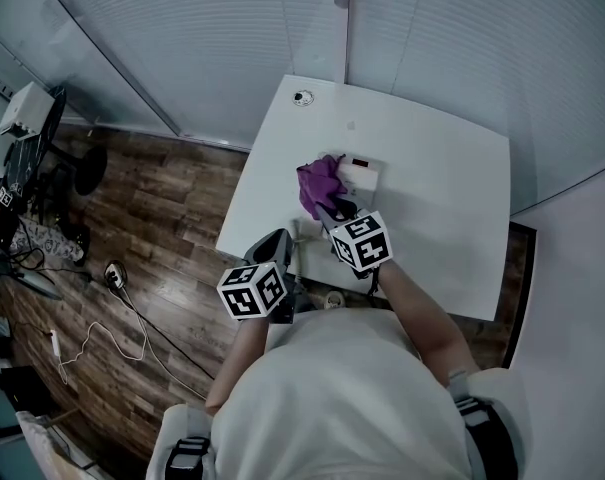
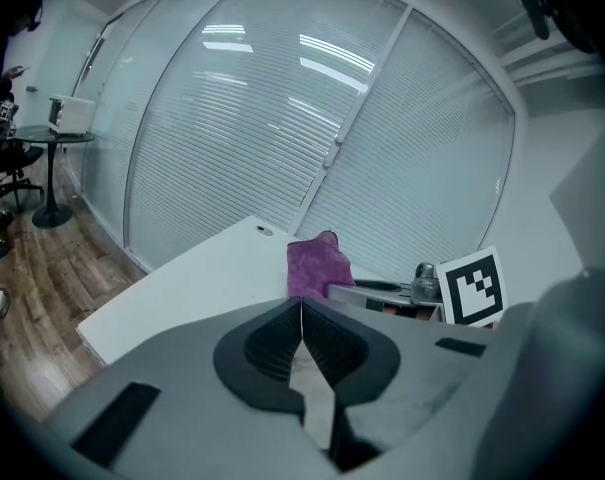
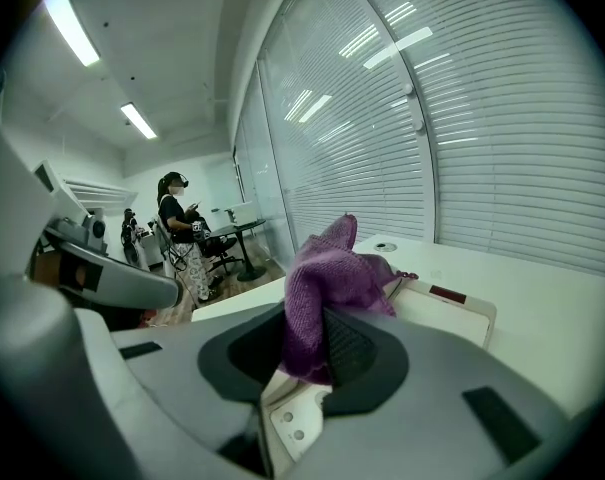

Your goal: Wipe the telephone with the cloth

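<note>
White table (image 1: 452,168) from above: our right gripper (image 1: 334,208) holds the purple cloth (image 1: 319,183) against one end of the telephone (image 1: 362,176). Left gripper view: our left gripper (image 2: 302,313) is closed, empty, well back. Right gripper view: jaws clamp the cloth (image 3: 327,278); we fear the unbraced telephone (image 3: 452,308) sliding.

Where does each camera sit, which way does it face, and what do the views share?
Head view: on the person's head, facing steeply down at the table; arms, left hand-held gripper and right hand-held gripper show.
Left gripper view: rides that gripper, facing across the table; shut jaws show.
Right gripper view: rides that gripper, facing the telephone; jaws clamp the cloth.
All share cloth, telephone.
</note>
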`<state>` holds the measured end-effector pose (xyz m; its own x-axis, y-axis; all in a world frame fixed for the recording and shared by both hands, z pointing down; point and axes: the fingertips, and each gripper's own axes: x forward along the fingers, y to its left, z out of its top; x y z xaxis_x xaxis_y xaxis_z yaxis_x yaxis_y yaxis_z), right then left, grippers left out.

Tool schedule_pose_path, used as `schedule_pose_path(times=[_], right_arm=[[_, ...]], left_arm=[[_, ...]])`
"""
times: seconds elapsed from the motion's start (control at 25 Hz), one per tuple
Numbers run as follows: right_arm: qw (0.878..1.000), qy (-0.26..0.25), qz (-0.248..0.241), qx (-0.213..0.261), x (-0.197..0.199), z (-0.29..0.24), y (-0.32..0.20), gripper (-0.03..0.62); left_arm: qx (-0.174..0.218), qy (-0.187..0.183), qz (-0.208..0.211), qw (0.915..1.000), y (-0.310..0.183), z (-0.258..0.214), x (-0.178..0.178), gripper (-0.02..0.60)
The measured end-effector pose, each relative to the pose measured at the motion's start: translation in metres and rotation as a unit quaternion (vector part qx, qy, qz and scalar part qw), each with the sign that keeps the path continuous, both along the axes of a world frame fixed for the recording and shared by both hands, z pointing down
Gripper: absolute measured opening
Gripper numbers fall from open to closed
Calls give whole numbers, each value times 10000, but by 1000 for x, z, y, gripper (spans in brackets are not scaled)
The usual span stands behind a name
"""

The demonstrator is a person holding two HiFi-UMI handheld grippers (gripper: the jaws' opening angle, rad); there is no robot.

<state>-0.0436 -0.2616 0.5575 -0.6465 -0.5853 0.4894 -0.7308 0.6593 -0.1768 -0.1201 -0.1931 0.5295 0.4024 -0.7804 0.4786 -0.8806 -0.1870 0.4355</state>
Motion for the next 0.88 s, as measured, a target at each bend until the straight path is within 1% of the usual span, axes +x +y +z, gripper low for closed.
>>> schedule_pose_path(times=[0.4, 0.72, 0.88], right_arm=[[9996, -25, -182, -236, 1, 9, 22, 100], [9978, 212, -549, -293, -4, 18, 41, 100], [9965, 249, -713, -367, -5, 22, 49, 100]], left_arm=[[-30, 50, -9, 10000, -1, 0, 6, 23], [-33, 75, -16, 10000, 0, 3, 9, 23], [-23, 73, -17, 10000, 0, 4, 10, 23]])
